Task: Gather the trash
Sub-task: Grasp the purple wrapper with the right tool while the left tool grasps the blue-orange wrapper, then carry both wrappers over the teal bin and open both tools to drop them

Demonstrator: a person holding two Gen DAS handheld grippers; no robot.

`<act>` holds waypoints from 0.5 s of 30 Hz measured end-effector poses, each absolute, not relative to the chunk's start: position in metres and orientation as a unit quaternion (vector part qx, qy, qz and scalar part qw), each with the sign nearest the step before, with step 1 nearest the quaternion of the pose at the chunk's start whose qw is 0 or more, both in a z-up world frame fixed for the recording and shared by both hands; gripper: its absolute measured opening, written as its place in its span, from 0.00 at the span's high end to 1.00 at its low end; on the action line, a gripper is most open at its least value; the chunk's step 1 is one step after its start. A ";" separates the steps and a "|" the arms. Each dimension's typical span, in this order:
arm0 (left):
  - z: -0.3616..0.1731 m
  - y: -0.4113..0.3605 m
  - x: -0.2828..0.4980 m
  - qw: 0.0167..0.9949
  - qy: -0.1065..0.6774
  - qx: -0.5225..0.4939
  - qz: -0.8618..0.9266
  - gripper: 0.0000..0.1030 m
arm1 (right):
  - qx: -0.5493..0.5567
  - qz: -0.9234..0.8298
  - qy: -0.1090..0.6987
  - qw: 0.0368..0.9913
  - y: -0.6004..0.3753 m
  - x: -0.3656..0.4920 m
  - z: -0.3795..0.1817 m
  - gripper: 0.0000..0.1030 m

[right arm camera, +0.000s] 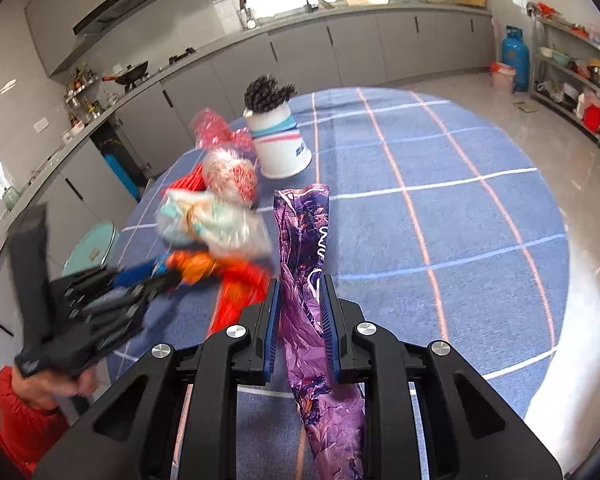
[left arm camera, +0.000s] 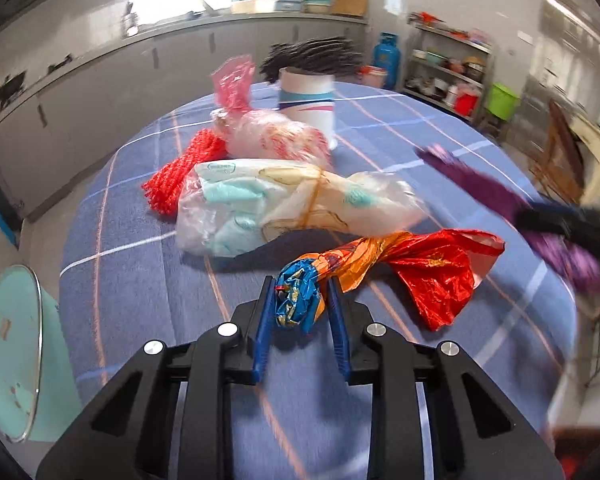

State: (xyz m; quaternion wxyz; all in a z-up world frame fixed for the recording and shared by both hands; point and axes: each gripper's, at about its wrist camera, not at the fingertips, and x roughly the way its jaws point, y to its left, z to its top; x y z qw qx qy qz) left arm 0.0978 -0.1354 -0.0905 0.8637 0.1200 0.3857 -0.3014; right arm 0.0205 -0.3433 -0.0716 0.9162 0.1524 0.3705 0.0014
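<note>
My left gripper [left arm camera: 300, 284] is shut on the blue crumpled end of an orange and red snack wrapper [left arm camera: 400, 264] that lies on the blue checked tablecloth [left arm camera: 140, 280]. The same wrapper [right arm camera: 236, 280] and the left gripper [right arm camera: 140, 280] show blurred at the left of the right wrist view. My right gripper [right arm camera: 300, 284] is shut on a long purple wrapper [right arm camera: 306, 248], which hangs down past the fingers; it appears blurred as the purple wrapper [left arm camera: 500, 196] at the right. Behind lie a clear bag of pale blue and white packets [left arm camera: 268, 204], a pink-printed clear bag [left arm camera: 276, 136] and a red mesh net [left arm camera: 184, 176].
A white cup with blue and red stripes [right arm camera: 280, 148] holding a dark bristly object stands at the far side of the round table. A pale green stool [left arm camera: 16, 360] stands beside the table at left. Kitchen counters, a blue gas cylinder [right arm camera: 514, 56] and shelves line the walls.
</note>
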 end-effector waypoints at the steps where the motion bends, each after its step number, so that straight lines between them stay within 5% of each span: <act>1: -0.087 -0.130 0.091 0.863 0.382 0.120 -0.309 0.75 | 0.154 -0.002 0.365 0.918 -0.344 0.019 -0.070 0.80; 15: -0.019 -0.053 0.078 0.916 0.296 0.023 -0.269 0.74 | 0.142 0.001 0.331 0.933 -0.313 0.017 -0.052 0.80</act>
